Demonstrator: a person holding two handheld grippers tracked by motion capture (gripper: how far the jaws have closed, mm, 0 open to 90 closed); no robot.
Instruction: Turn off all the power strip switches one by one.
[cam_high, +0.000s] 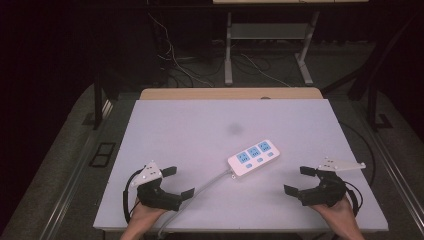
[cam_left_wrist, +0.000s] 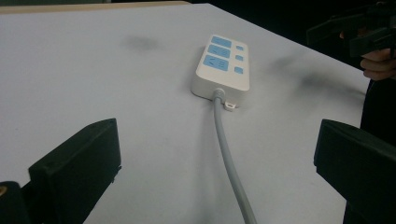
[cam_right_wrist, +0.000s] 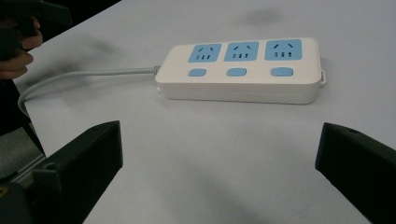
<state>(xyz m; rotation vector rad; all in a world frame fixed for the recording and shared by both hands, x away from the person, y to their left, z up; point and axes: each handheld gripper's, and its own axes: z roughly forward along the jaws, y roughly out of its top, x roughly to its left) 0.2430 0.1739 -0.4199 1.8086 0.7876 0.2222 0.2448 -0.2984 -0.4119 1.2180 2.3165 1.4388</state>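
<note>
Lettering cannot be read on the power strip (cam_high: 254, 157), which is lying right of centre on the table (cam_high: 200, 130). Left gripper (cam_high: 172, 182) and right gripper (cam_high: 299, 181) are flanking it near the front edge, jaws spread, grasping nothing.

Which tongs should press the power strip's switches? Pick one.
Right. The right tongs sit open facing the power strip's row of switches; the left tongs face its cable end.
</note>
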